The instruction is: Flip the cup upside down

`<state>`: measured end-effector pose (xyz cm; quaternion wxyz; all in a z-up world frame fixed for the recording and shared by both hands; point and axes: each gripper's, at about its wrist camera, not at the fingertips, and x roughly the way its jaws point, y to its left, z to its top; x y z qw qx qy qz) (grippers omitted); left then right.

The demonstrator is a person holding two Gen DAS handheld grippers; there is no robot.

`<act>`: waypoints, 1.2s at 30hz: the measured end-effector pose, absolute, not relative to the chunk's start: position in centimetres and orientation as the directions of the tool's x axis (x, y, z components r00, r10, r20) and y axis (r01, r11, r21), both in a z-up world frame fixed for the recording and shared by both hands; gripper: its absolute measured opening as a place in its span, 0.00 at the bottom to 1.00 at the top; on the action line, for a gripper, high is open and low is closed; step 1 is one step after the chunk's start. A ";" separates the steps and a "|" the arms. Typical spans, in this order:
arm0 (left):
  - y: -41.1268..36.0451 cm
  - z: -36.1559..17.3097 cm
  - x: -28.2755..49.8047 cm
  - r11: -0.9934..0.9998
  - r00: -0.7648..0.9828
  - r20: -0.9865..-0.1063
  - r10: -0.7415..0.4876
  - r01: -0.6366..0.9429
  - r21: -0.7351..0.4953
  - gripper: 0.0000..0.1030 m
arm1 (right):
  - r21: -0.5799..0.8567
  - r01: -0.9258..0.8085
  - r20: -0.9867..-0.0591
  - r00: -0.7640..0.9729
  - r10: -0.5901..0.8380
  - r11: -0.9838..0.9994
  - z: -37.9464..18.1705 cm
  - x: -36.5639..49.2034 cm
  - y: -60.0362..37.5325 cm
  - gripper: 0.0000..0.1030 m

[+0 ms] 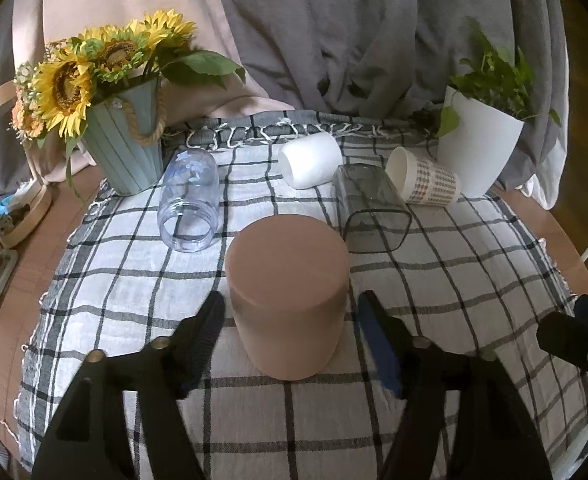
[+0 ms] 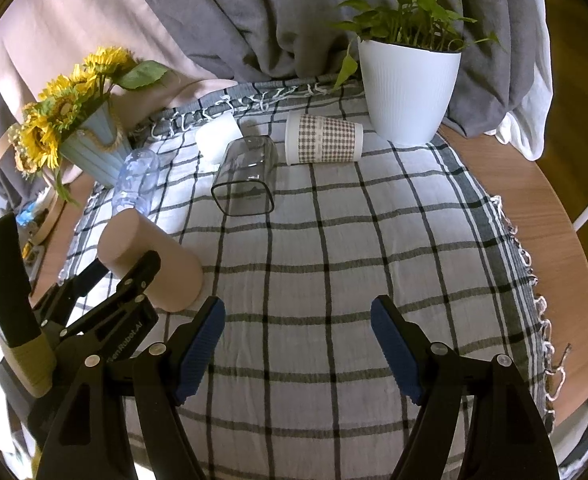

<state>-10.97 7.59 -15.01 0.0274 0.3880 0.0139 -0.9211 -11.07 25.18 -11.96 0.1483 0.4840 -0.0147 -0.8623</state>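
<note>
Risk sits mostly with the matte pink-brown cylindrical cup (image 1: pixel 288 296), which stands closed end up on the checked black-and-white cloth (image 1: pixel 453 280) covering the round wooden tabletop (image 2: pixel 549 216). The left hand-held gripper (image 1: pixel 290 312) has its jaws spread to either side of this cup, and neither blue pad (image 1: pixel 377 344) appears to press the wall, so nothing is held. By the look of it the cup is already inverted and the flip is done or nearly so. If the left hand-held gripper pulls away crookedly, a pad could catch the smooth wall and tip the cup over; the soft, wrinkled cloth gives an uneven footing, which would make that easier.

Right of the pink-brown cup, the right hand-held gripper (image 2: pixel 297 340) hovers over bare cloth with its jaws wide apart and empty. It is close to the left tool, so a careless move could knock the two together.

Beyond the pink-brown cup lie four other cups on their sides: a clear bluish plastic tumbler (image 1: pixel 190 200) to the far left, a plain white cup (image 1: pixel 311 160) straight behind, a smoky square-mouthed glass (image 1: pixel 369 208) just behind to the right, and a checked paper cup (image 1: pixel 423 178) further right. The glass lies nearest and could roll if bumped. Further back stand a pale blue bucket of sunflowers (image 1: pixel 126 152) to the left and a white pot with a green plant (image 1: pixel 477 148) to the right, well apart from the work.
</note>
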 end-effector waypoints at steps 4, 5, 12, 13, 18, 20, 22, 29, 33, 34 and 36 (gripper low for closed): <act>7.4 -14.3 -10.2 -0.998 -0.711 -0.702 -0.026 0.054 -0.018 0.84 | 0.161 0.238 -0.830 -0.492 -0.262 -0.958 -11.5 -10.7 25.2 0.73; 7.4 -14.0 -9.9 -0.998 -0.713 -0.700 -0.031 0.057 -0.014 0.87 | 0.161 0.238 -0.829 -0.494 -0.262 -0.958 -11.4 -10.5 25.2 0.73; 5.7 -10.3 -7.3 -0.992 -0.723 -0.686 -0.083 0.127 -0.014 1.00 | 0.171 0.226 -0.810 -0.523 -0.267 -0.959 -9.4 -8.9 25.5 0.78; 5.5 -9.9 -7.1 -0.991 -0.716 -0.692 -0.093 0.136 -0.008 1.00 | 0.175 0.226 -0.805 -0.527 -0.272 -0.958 -9.0 -8.7 25.5 0.78; 4.4 -7.5 -5.5 -0.987 -0.699 -0.706 -0.111 0.159 -0.002 1.00 | 0.189 0.247 -0.768 -0.566 -0.300 -0.951 -6.6 -7.3 24.7 0.78; 3.9 -6.6 -4.9 -0.987 -0.701 -0.706 -0.102 0.160 -0.016 1.00 | 0.182 0.257 -0.745 -0.594 -0.304 -0.949 -5.5 -6.6 24.2 0.78; 3.5 -5.6 -4.3 -0.986 -0.704 -0.703 -0.102 0.166 -0.024 1.00 | 0.180 0.265 -0.722 -0.618 -0.310 -0.947 -4.5 -6.0 23.8 0.79; 2.0 -2.8 -2.1 -0.982 -0.734 -0.667 -0.128 0.186 -0.016 1.00 | 0.199 0.269 -0.674 -0.660 -0.331 -0.942 -2.6 -4.2 22.9 0.79; 1.5 -1.7 -0.9 -0.981 -0.755 -0.637 -0.156 0.194 0.010 1.00 | 0.213 0.271 -0.673 -0.656 -0.342 -0.939 -2.5 -3.3 22.3 0.79; 1.3 -1.5 -0.6 -0.981 -0.758 -0.633 -0.157 0.192 0.013 1.00 | 0.210 0.271 -0.672 -0.657 -0.340 -0.939 -2.5 -3.1 22.1 0.79; 1.0 -1.3 -0.2 -0.982 -0.761 -0.631 -0.150 0.187 0.008 1.00 | 0.207 0.271 -0.670 -0.661 -0.338 -0.940 -2.5 -2.6 21.7 0.79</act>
